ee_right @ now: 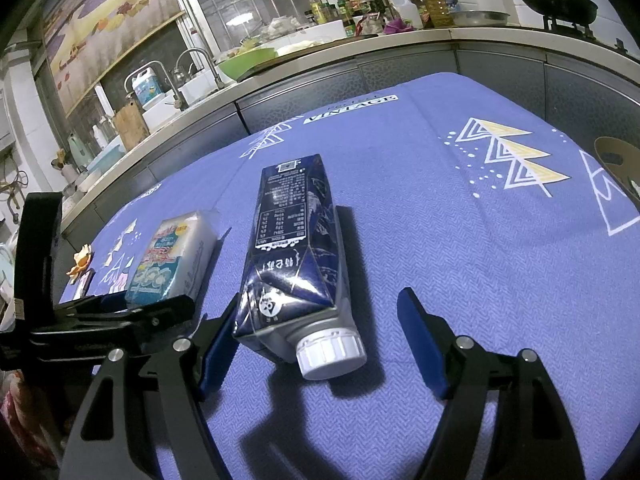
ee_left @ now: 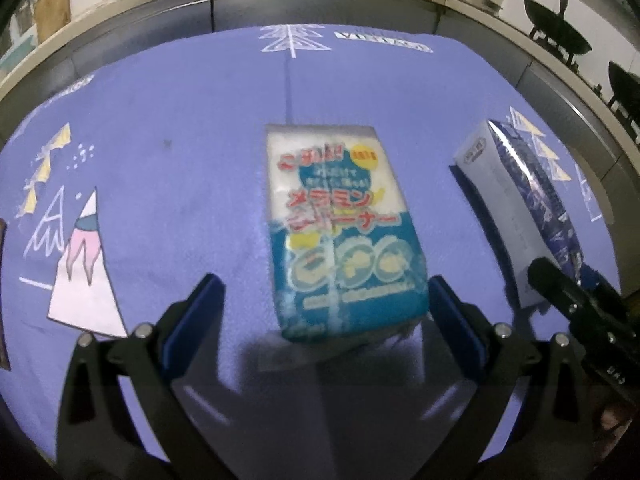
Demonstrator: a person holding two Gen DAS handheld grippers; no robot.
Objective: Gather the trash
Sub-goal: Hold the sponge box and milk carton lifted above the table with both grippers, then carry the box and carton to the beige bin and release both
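Observation:
A blue and white melamine sponge pack [ee_left: 340,232] lies flat on the blue tablecloth [ee_left: 180,200]. My left gripper [ee_left: 326,300] is open, its near end between the jaws, nearer the right finger. A dark blue milk carton [ee_right: 292,248] with a white screw cap [ee_right: 332,350] lies on its side. My right gripper [ee_right: 320,332] is open, with the carton's cap end between the jaws. The carton also shows at the right of the left wrist view [ee_left: 520,208]. The sponge pack [ee_right: 172,260] and the left gripper [ee_right: 132,312] show at the left of the right wrist view.
A kitchen counter [ee_right: 360,46] with bottles, a green bowl [ee_right: 246,62] and a sink runs behind the table. A wok [ee_right: 556,2] sits on a stove at the far right. Small items [ee_right: 82,268] lie at the table's left edge. A brown object [ee_right: 618,164] lies at the right edge.

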